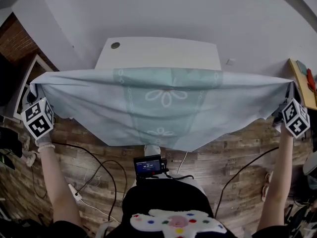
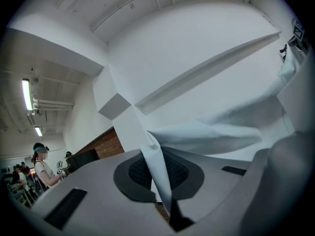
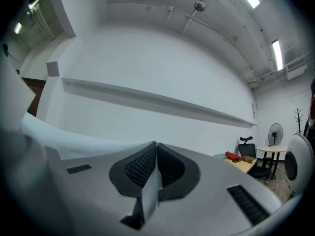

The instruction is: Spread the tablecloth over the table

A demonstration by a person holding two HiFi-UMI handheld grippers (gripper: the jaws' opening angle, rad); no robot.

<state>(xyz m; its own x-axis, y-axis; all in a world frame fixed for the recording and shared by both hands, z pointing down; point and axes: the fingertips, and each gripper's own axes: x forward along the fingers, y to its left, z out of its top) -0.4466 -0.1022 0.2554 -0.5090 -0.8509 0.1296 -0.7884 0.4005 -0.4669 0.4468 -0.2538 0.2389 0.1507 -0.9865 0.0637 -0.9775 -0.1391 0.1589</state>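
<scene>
White wall (image 1: 148, 9) and plank floor (image 1: 89, 143) surround a white table (image 1: 158, 53) that we look down on, with a round hole (image 1: 115, 45) near its far left corner. We hold the tablecloth (image 1: 163, 100) in the air in front of that table. It is pale green, with a flower-printed band down its middle. Its upper edge is pulled taut from one side to the other, and its lower edge sags to a point above the floor. From our head view the cloth covers the table's near edge, but we cannot tell whether it touches the tabletop.

Our left gripper (image 2: 158, 173) has its jaws pressed together on a corner of the cloth. A fold rises from between the dark pads (image 2: 140, 173) and runs off to the right. Our right gripper (image 3: 156, 168) is likewise clamped tight on the opposite corner, with a narrow strip of cloth pinched between its ribbed pads (image 3: 140, 167) and the rest of the sheet running away to the left. Cables (image 1: 106, 170) lie on the floor under the cloth
</scene>
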